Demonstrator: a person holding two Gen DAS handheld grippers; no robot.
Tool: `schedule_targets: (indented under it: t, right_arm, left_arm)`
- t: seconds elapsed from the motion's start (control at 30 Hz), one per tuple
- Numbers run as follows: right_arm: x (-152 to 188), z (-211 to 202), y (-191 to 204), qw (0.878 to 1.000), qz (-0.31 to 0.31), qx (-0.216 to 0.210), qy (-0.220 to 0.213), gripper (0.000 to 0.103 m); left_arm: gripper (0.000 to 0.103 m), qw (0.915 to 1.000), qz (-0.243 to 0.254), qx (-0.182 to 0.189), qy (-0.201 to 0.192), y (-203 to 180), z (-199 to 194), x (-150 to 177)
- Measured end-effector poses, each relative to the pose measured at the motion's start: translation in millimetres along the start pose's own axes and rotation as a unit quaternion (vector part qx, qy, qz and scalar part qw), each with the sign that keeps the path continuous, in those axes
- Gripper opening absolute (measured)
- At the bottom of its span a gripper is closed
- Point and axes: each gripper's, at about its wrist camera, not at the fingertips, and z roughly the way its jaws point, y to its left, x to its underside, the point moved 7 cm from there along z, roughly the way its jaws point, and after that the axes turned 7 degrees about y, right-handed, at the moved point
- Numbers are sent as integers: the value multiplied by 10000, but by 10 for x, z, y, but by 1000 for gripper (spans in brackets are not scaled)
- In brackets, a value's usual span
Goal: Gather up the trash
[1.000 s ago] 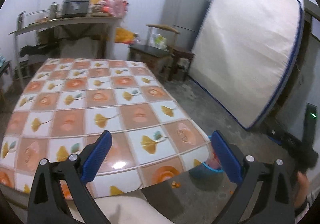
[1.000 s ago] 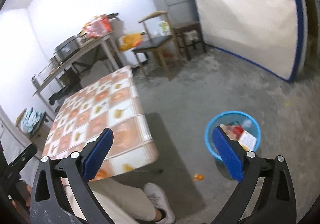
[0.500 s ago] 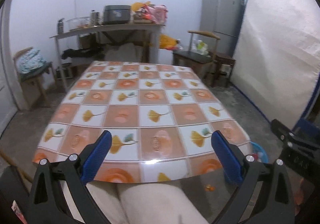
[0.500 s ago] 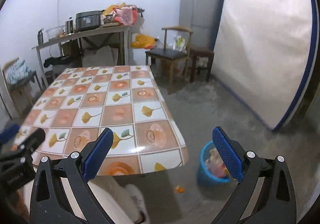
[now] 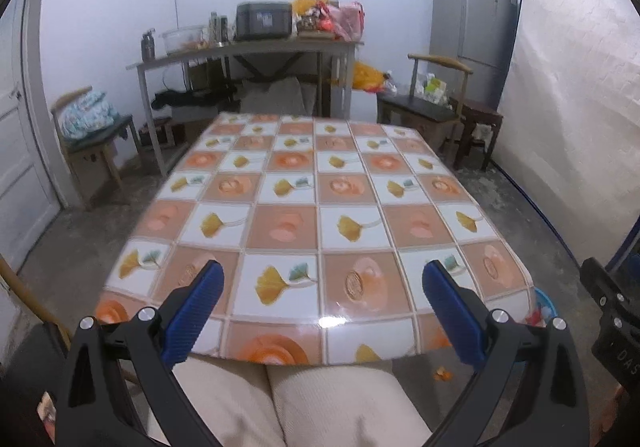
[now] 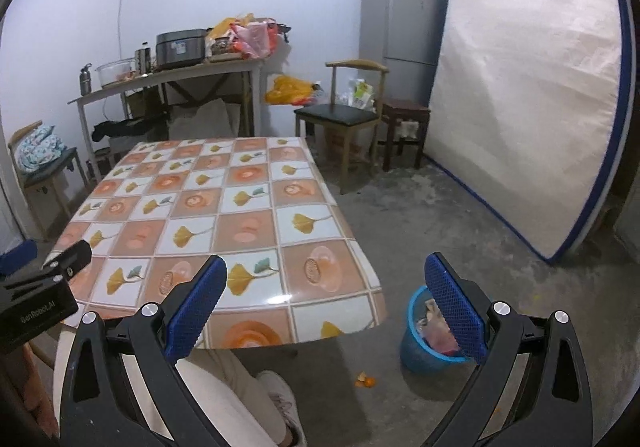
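Both tools are held wide apart and empty: the left gripper (image 5: 320, 297) is raised over the near edge of the table (image 5: 320, 215), whose patterned top is seen bare ahead of it, and the right gripper (image 6: 326, 297) is held beside it, angled toward the floor. The trash that can be made out is a small orange scrap (image 6: 366, 382), lying on the concrete floor below and between the right gripper's fingers, just short of the blue bucket (image 6: 416, 351) that sits behind the right-hand finger and is already partly filled with wrappers. The scrap is also caught low to the right of the left gripper, past the table's edge. It is judged that little is left to collect. The scrap looks small and flat, so it could be pinched poorly or pushed across the rough floor if the fingers are closed too high. The table edge and the seated person's legs (image 5: 320, 403) could be struck on the way down, and the bucket could be knocked over if approached carelessly.
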Motion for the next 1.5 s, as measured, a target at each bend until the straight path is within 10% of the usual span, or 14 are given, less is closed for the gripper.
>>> schedule_targets:
  t: [0.23,1.5]
  right_arm:
    - [360,102,-81,9979,117,167,611,95]
    - [574,165,-374,9940,336,525,903,95]
  left_arm:
    - [97,9983,-15,257,521,-119,190,237]
    - [97,9917,707,696,812,-529,230,422]
